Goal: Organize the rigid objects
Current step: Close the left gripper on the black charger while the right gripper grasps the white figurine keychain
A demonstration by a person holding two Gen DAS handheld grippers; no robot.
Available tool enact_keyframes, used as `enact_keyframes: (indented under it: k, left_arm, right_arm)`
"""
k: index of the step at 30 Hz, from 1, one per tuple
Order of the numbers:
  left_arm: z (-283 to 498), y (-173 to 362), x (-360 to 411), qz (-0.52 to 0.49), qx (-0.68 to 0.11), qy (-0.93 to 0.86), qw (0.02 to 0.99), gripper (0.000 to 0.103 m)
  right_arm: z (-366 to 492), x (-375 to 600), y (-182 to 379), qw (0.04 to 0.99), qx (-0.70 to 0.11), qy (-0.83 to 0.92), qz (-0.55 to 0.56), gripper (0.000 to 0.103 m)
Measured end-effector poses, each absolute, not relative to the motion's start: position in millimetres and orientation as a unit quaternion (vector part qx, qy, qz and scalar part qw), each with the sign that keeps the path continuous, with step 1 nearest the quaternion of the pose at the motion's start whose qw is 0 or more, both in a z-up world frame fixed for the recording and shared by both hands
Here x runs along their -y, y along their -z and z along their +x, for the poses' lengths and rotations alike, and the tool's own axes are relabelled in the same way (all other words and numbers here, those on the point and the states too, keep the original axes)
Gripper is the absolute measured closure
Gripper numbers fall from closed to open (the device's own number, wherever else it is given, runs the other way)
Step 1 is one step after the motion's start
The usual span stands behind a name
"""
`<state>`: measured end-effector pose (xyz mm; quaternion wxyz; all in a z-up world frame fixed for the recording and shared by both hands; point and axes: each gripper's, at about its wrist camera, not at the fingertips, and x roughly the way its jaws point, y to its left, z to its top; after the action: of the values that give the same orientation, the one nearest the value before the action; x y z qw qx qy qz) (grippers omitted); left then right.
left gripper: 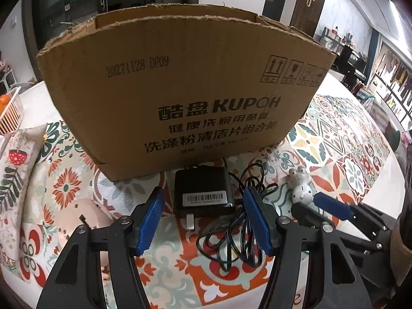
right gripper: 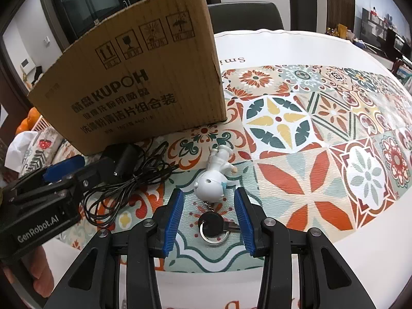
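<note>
An open cardboard box (left gripper: 180, 95) stands on the patterned tablecloth; it also shows in the right wrist view (right gripper: 139, 77). A black power adapter (left gripper: 203, 188) with a tangled black cord (left gripper: 231, 239) lies in front of it, between the blue pads of my open left gripper (left gripper: 203, 206). A white figurine keychain (right gripper: 213, 177) with a black key and ring (right gripper: 213, 225) lies between the pads of my open right gripper (right gripper: 208, 206). The figurine also shows in the left wrist view (left gripper: 301, 188). The adapter also shows in the right wrist view (right gripper: 121, 162).
A pale pink object (left gripper: 85, 221) lies left of the left gripper. A cushion (left gripper: 15, 159) and a basket with oranges (left gripper: 10, 108) sit at the far left. The patterned cloth (right gripper: 322, 134) stretches to the right. A dark chair (right gripper: 244, 15) stands behind the table.
</note>
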<state>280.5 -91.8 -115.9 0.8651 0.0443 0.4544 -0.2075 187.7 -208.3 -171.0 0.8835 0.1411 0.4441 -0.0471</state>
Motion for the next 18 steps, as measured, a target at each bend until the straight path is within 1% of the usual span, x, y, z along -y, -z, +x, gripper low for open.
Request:
enact_keyframes:
  k: [18]
  left_arm:
    - [307.6,142.3,100.4,0.029,-0.477,0.190,0.858,0.041]
  right_arm:
    - [210.2,207.1,189.2,0.890,-0.432,0.070,0.129,0.062]
